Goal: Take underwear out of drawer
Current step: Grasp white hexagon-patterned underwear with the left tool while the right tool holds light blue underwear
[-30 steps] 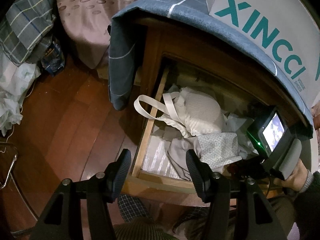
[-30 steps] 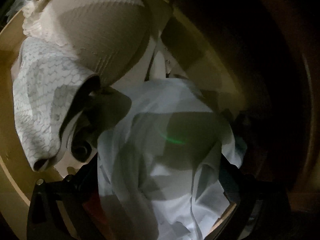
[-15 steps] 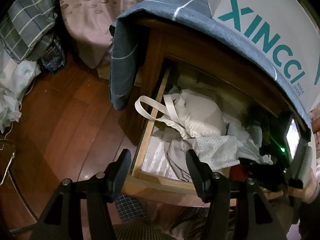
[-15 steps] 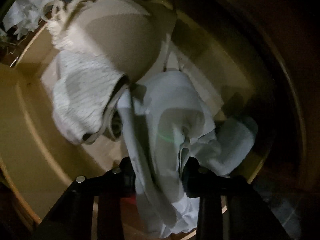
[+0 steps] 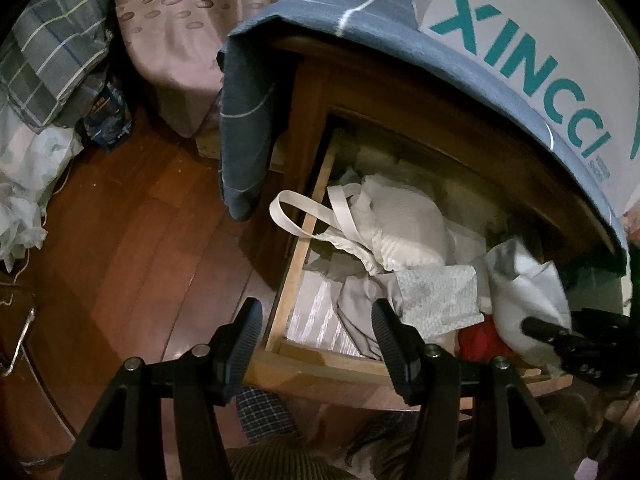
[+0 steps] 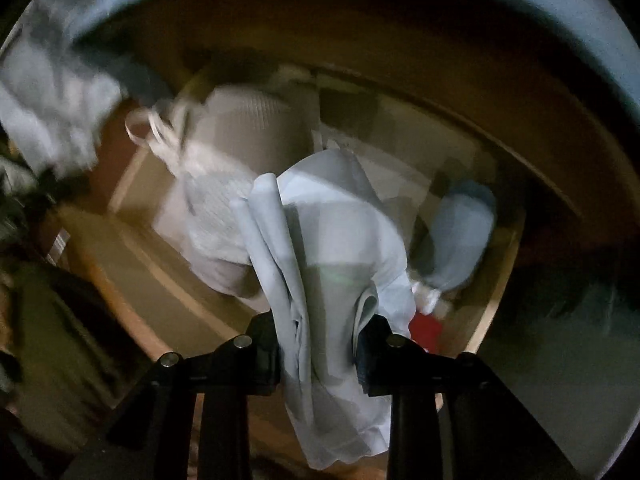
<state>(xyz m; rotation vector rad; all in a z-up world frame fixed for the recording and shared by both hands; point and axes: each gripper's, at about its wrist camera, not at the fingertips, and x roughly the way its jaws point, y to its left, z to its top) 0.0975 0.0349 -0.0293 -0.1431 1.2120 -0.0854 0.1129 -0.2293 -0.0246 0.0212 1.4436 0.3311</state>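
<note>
Right gripper (image 6: 320, 344) clamped; left gripper (image 5: 316, 332) half-spread.

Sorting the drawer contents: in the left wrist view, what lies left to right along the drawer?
Bra strap → bra cup → patterned underwear → pale blue underwear held by the right gripper.

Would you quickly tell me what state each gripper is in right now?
Left gripper: open, holding nothing, above the drawer front corner.
Right gripper: shut on the pale blue underwear.
</note>
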